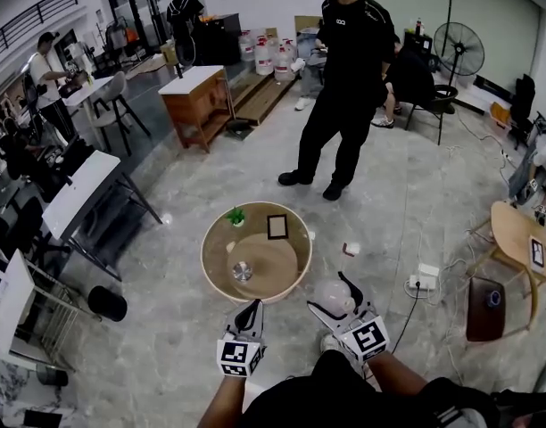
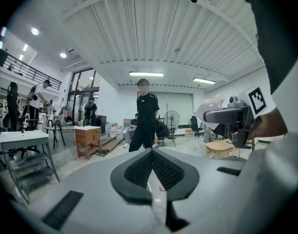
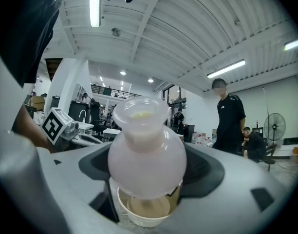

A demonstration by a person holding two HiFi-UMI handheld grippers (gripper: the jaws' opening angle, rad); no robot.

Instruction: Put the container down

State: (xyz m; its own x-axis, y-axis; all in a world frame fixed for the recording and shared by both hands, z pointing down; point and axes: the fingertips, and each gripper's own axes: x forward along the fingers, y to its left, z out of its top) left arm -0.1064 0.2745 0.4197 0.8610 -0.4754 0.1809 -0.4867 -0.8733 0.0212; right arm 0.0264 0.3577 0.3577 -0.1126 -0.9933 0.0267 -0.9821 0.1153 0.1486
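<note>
The container (image 1: 329,294) is a pale pink frosted vase with a round belly and a wide neck. My right gripper (image 1: 343,303) is shut on it and holds it off the floor, just right of the round wooden table (image 1: 216,279). In the right gripper view the container (image 3: 146,150) fills the space between the jaws, with the table (image 3: 139,221) showing below it. My left gripper (image 1: 252,310) hovers at the table's near rim. Its jaws (image 2: 152,155) are shut with nothing in them. The left gripper view shows the held container (image 2: 211,110) at the right.
On the table are a small green plant (image 1: 235,216), a dark picture frame (image 1: 277,226) and a shiny metal object (image 1: 243,270). A person in black (image 1: 344,78) stands beyond it. A power strip (image 1: 425,279) and a wooden side table (image 1: 518,230) lie right; white desks (image 1: 81,194) stand left.
</note>
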